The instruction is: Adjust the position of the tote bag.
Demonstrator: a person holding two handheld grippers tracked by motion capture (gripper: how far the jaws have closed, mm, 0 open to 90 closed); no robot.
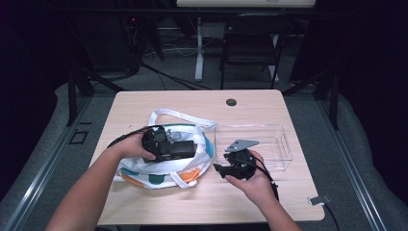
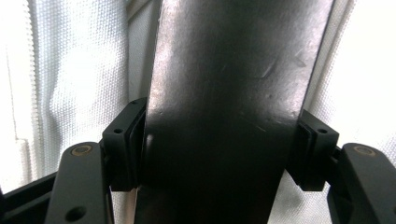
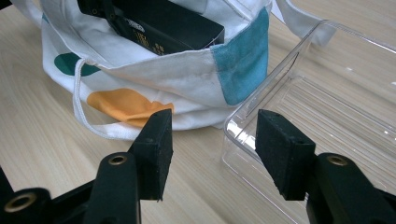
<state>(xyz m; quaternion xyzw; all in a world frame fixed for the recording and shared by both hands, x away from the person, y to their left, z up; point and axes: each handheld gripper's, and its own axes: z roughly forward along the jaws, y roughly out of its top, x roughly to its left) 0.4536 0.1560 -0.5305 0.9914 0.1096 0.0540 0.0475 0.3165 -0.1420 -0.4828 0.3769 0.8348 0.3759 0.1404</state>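
A white tote bag (image 1: 159, 175) with teal and orange patches lies at the left middle of the wooden table. My left gripper (image 1: 168, 146) sits in the bag's mouth, shut on a flat black box (image 1: 183, 150). In the left gripper view both pads (image 2: 128, 140) press on the sides of the black box (image 2: 224, 70), with white fabric behind. My right gripper (image 1: 219, 169) rests low on the table between the bag and a clear plastic tray (image 1: 284, 144). Its jaws stand open with nothing between them (image 3: 212, 149), facing the bag (image 3: 187, 74), the box (image 3: 173, 23) and the tray's corner (image 3: 280, 65).
A round cable hole (image 1: 231, 102) sits near the table's far edge. A small grey tag (image 1: 320, 199) lies at the front right corner. Beyond the table stand a black chair (image 1: 250, 43) and a white desk leg (image 1: 199, 48). The bag's strap (image 1: 183, 116) loops toward the tray.
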